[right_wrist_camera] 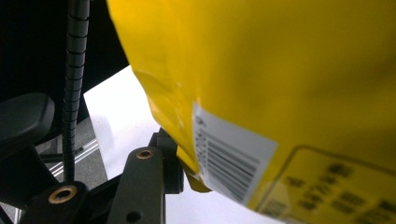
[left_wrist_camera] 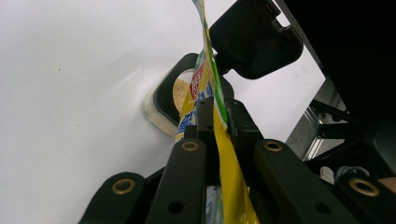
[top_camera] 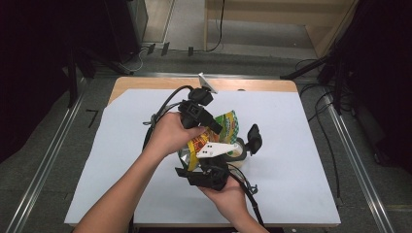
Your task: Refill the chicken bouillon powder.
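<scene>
— Well, from the high view, where do we stand?
— We have the yellow snack bag [top_camera: 219, 132] lifted near the middle of the desk [top_camera: 301, 194], tilted over a clear container [top_camera: 236, 151] with a black lid [top_camera: 253, 139] standing just beside it. Our left gripper [top_camera: 213, 125] holds the bag from above; our right gripper [top_camera: 203, 165] supports it from the near side. We judge this as the pouring step.
— And the left gripper view?
— Its jaws are pressed together on the bag's thin edge [left_wrist_camera: 215, 122], and beyond them the container [left_wrist_camera: 164, 95] shows crumbs inside.
— The right gripper view?
— Yellow film with a barcode [right_wrist_camera: 280, 93] sits against one jaw; we judge the jaws pinch the bag's lower corner.
— Next?
— Probably we tip the bag further, keeping its mouth over the container.
</scene>
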